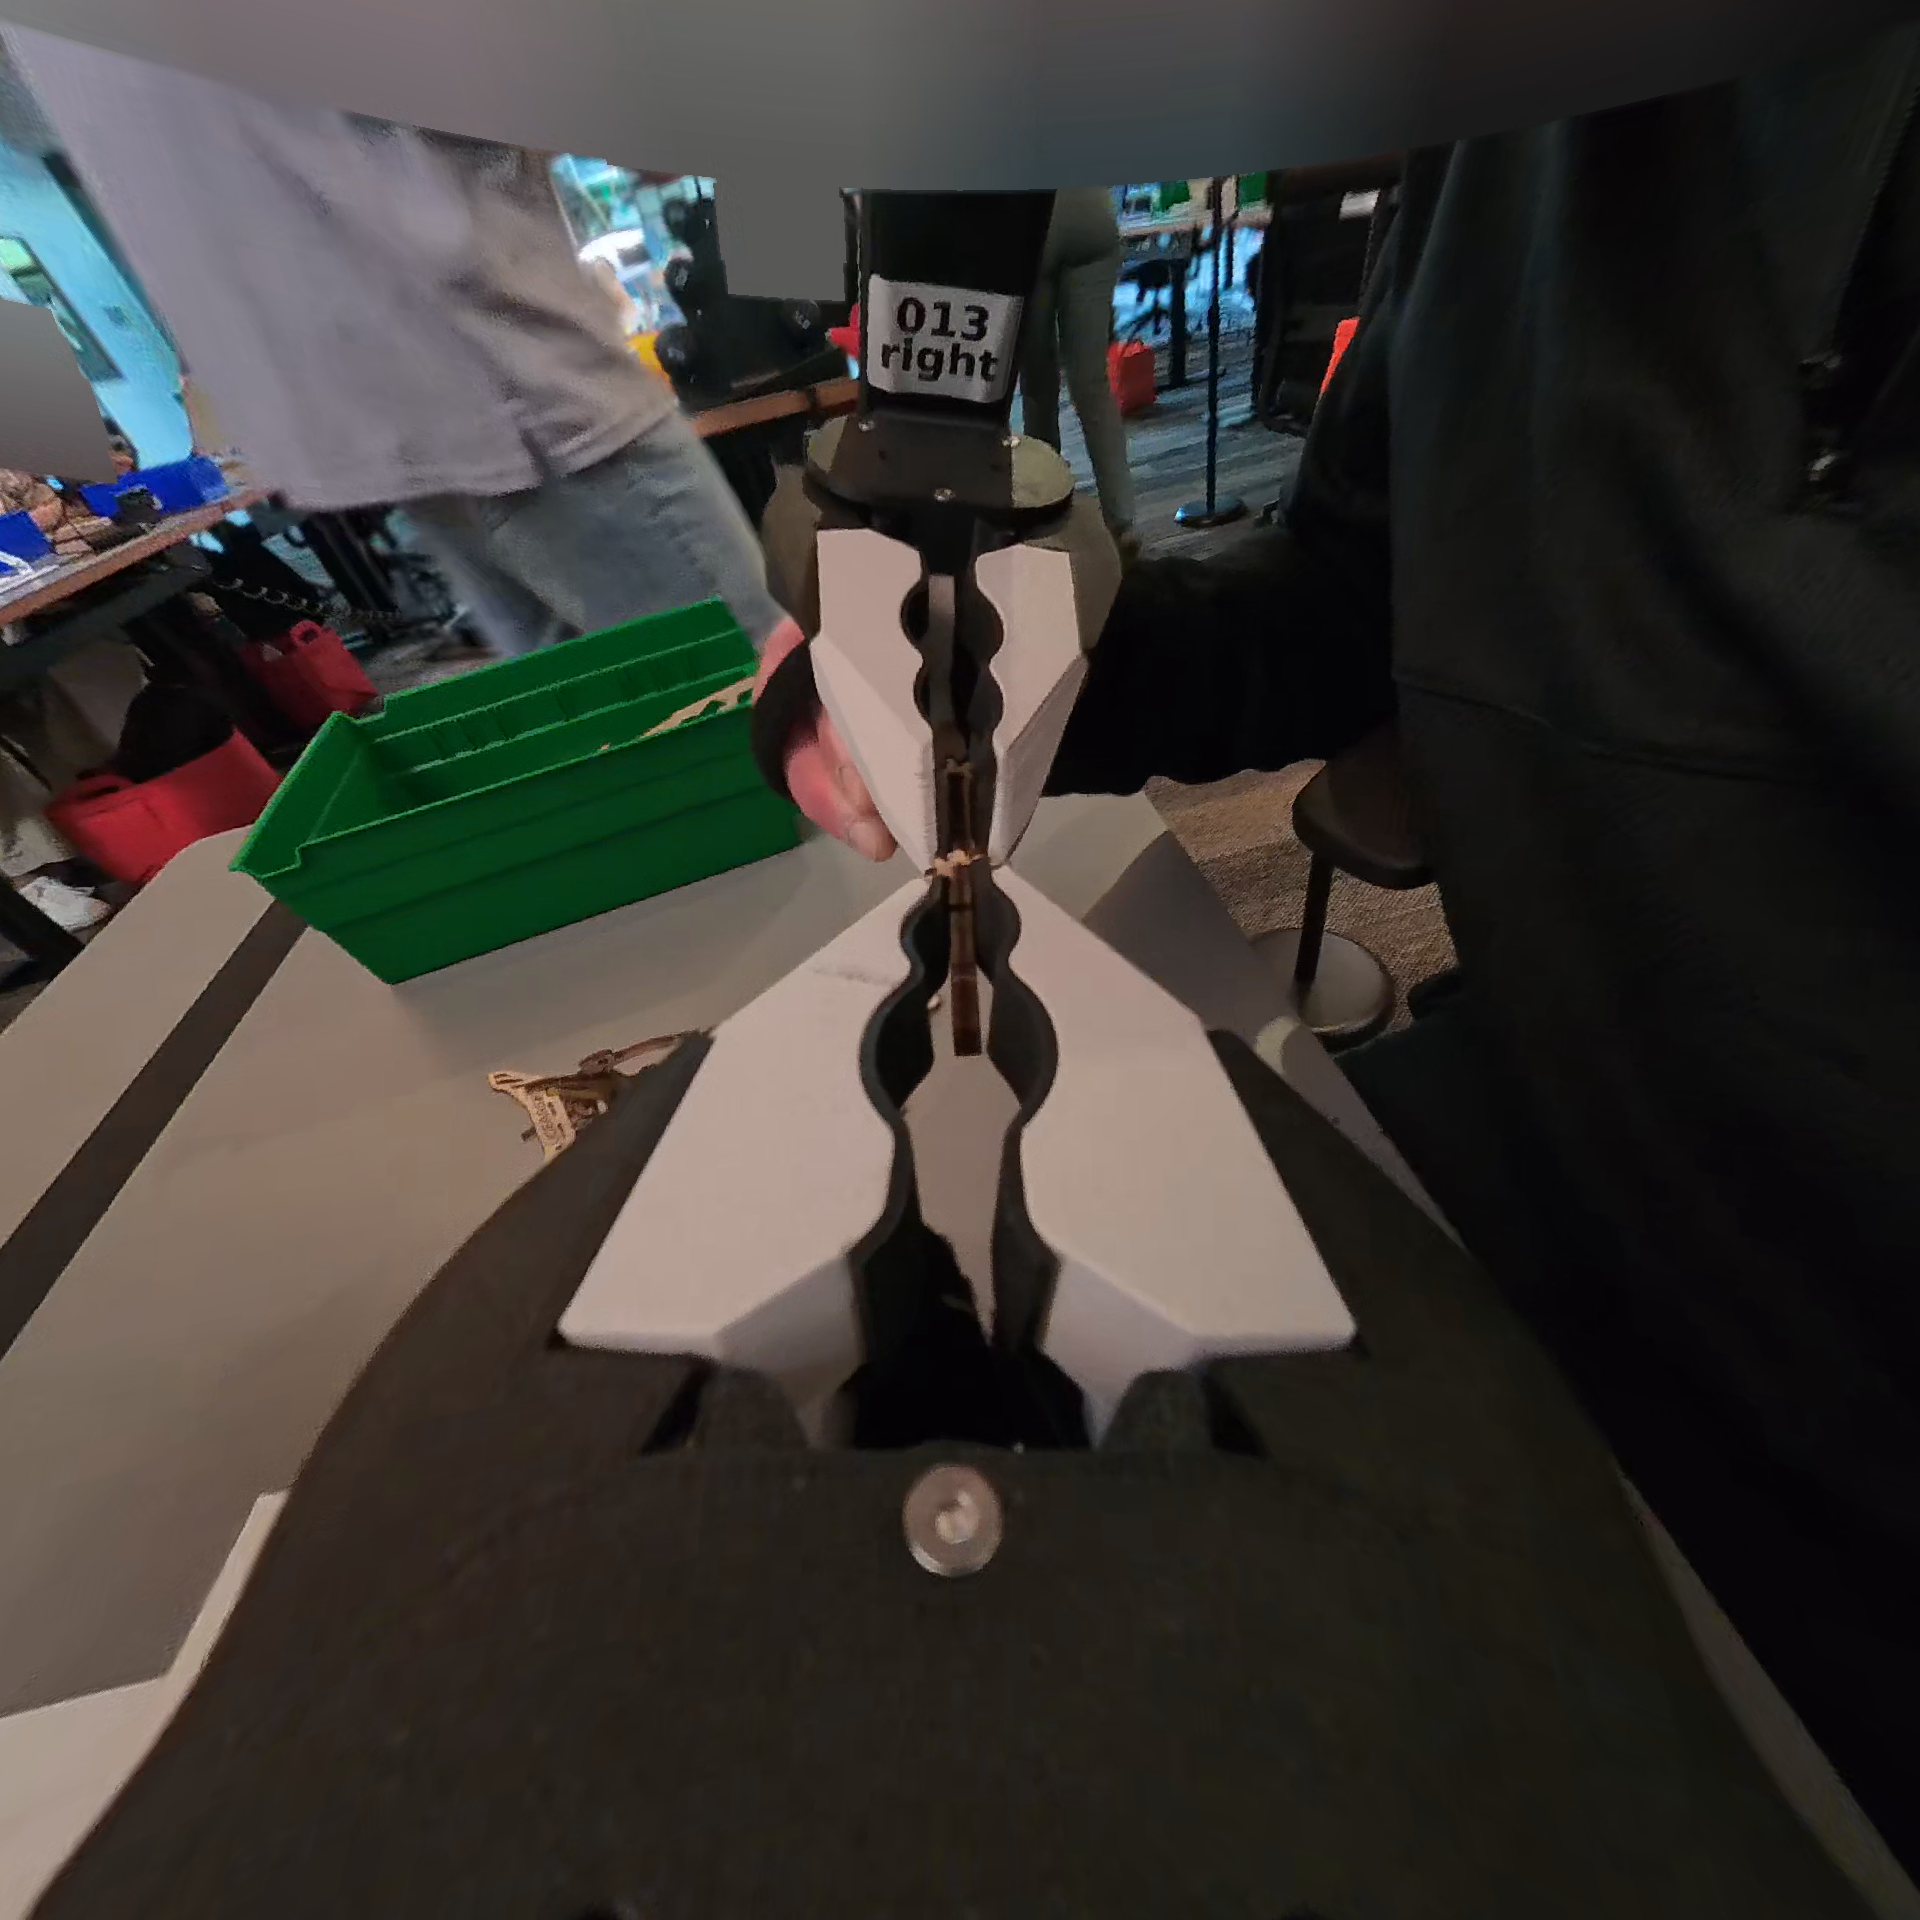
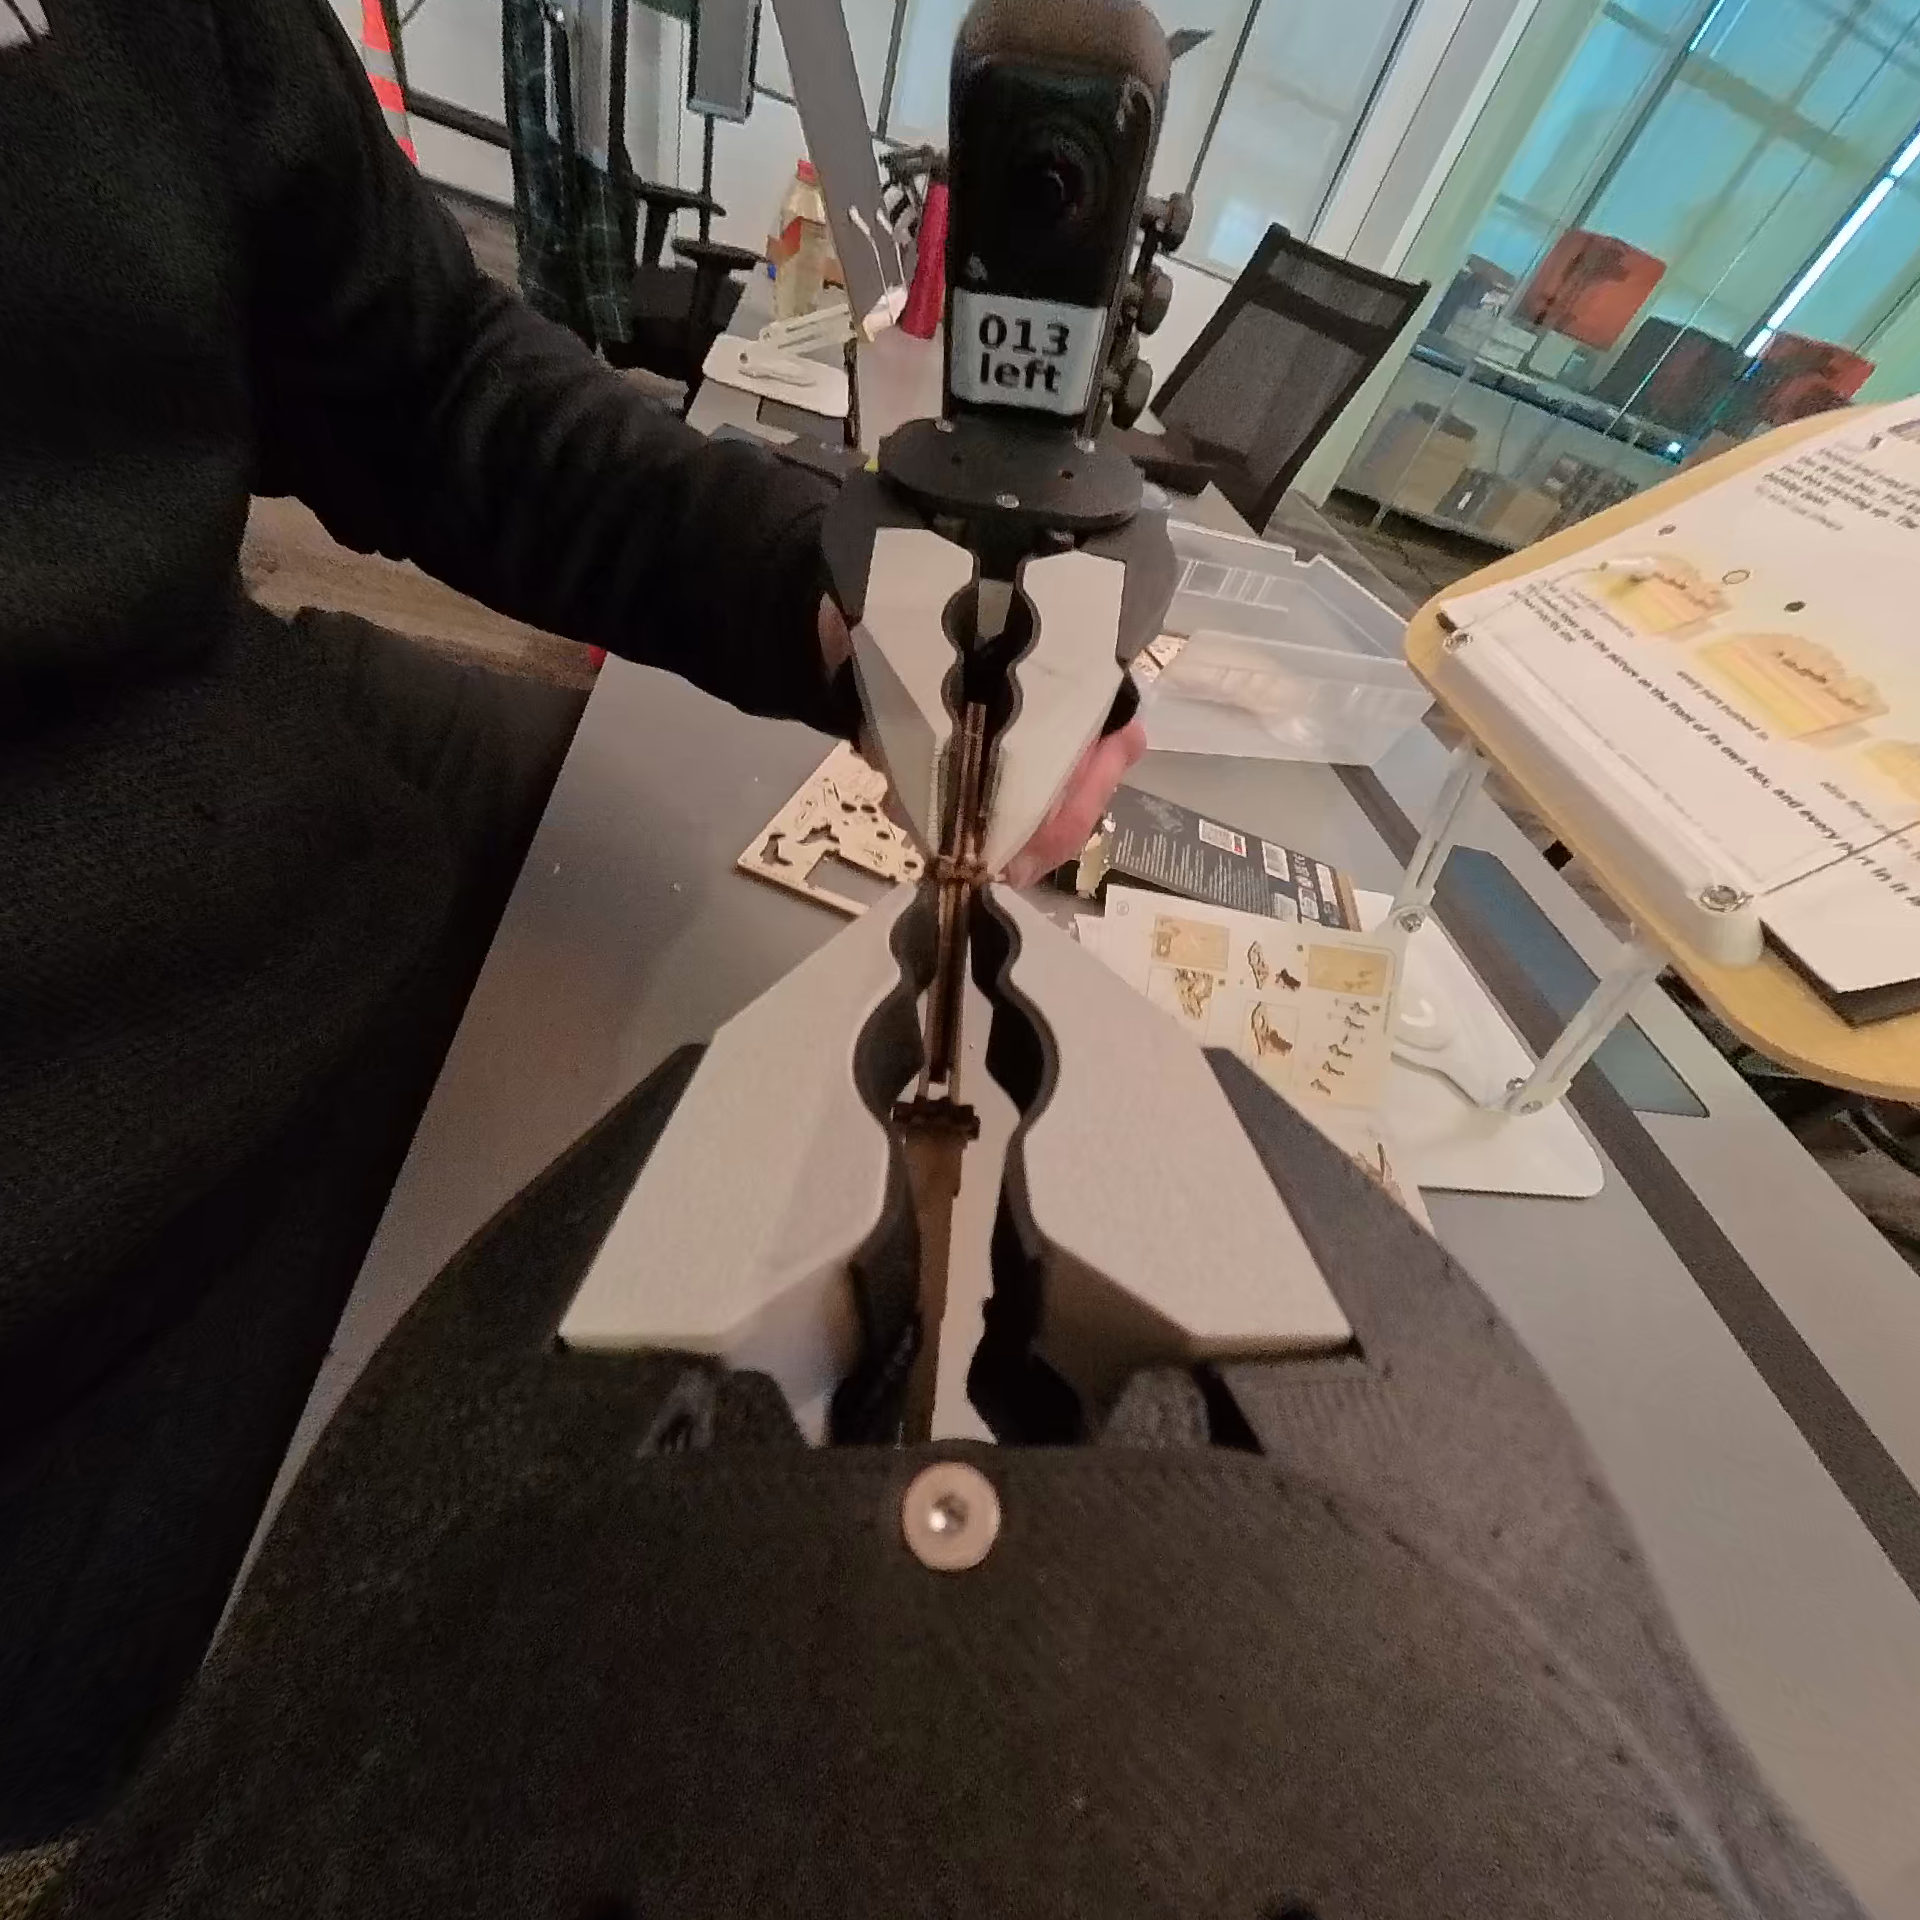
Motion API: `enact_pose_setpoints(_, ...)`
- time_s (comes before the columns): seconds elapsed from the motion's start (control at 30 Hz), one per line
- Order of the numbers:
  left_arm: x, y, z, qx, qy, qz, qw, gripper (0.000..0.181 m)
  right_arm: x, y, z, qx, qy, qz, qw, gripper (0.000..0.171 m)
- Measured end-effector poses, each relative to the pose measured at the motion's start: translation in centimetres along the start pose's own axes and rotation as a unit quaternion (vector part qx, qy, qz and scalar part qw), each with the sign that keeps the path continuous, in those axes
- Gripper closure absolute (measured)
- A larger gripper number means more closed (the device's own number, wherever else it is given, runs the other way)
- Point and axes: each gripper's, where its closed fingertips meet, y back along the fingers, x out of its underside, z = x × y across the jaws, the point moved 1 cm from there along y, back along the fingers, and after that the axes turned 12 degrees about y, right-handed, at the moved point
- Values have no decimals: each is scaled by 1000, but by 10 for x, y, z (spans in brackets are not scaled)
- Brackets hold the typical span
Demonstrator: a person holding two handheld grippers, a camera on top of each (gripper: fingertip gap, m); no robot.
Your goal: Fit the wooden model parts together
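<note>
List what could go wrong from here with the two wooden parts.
1. Both hand-held grippers, left and right, pinch thin wooden parts edge-on, tip to tip; a slight twist could snap one.
2. The joint sits between the fingertips, mostly hidden, so a misaligned push may go unnoticed.
3. A part that slips could drop onto the table, beside the loose wooden pieces.
</note>
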Motion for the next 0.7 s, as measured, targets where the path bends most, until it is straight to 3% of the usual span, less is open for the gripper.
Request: enact_pose_setpoints(0.7,10,16,3,-40,33,-9,999,179,11,-13,1,-2,-32,-2,999,169)
